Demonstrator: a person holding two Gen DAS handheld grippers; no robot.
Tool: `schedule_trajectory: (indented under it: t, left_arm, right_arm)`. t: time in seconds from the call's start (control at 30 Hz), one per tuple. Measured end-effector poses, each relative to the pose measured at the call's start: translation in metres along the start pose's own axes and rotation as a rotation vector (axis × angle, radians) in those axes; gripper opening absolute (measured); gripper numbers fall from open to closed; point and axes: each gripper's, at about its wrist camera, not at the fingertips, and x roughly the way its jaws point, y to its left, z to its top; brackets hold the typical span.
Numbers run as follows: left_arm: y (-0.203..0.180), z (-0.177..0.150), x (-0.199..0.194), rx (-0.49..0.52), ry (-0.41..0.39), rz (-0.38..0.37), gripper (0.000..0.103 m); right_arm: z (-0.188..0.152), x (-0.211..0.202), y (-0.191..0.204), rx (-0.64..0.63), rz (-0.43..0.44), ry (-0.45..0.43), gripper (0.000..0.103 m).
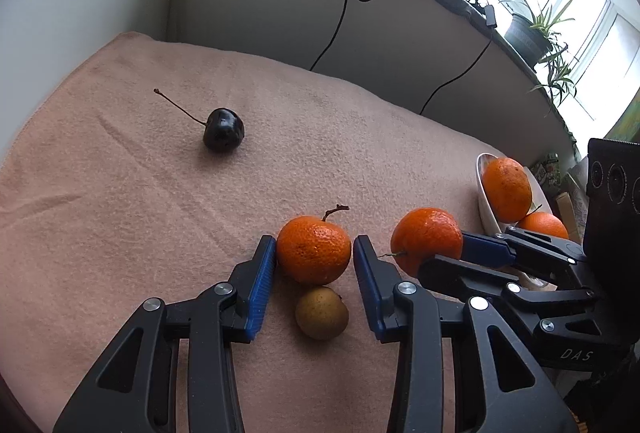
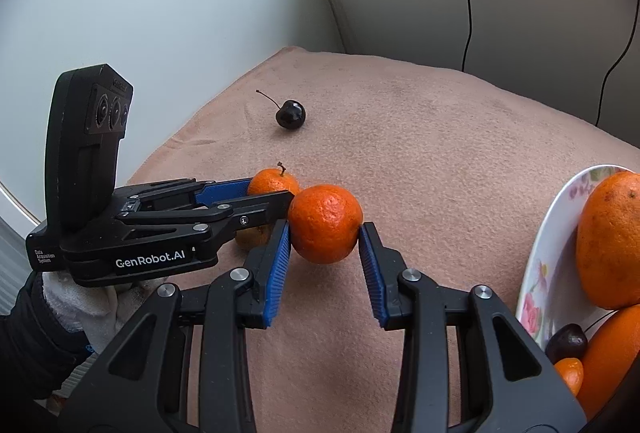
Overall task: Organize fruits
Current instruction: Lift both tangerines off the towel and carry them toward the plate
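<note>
**Both grippers at a tangerine each**

Your left gripper [image 1: 314, 253] has its fingers spread around the stemmed tangerine [image 1: 314, 250]; the left pad touches or nearly touches the peel, while the right pad stands just off it. The fruit sits on the pink blanket [image 1: 120, 193]. Just nearer to you, between the same fingers, lies a small brown fruit [image 1: 322, 313], touching the tangerine's near side.

Your right gripper [image 2: 325, 233] holds its fingers against both sides of the second tangerine [image 2: 325, 223], the blue pads meeting the peel left and right. Whether that fruit rests on the blanket or is lifted, you cannot tell from here. It sits just right of the stemmed one.

A dark cherry [image 1: 223, 130] with a long stem lies alone, well apart, far and left on the blanket.

At the right edge stands a floral plate [image 2: 538, 265] carrying two large oranges [image 2: 610, 241], a second cherry [image 2: 566, 343] and a small orange piece [image 2: 570, 373].
</note>
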Motion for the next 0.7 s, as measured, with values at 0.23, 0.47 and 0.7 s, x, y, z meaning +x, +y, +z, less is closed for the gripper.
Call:
schedule_trajectory:
  t: [0.23,0.47,0.7]
  left_arm:
    - [-0.002,0.001,-0.007,-0.003,-0.019,0.002,0.036]
    - [-0.015,0.002,-0.019,0.018,-0.051,0.002,0.036]
    - [-0.038,0.001,-0.026,0.051,-0.073,-0.013,0.036]
  right_arm:
    - [0.001,-0.006,-0.003,0.015,0.018,-0.016,0.037]
    - [0.001,-0.028,-0.002,0.004,0.018,-0.056,0.037]
    - [-0.001,-0.057,-0.006,0.000,0.007,-0.100,0.037]
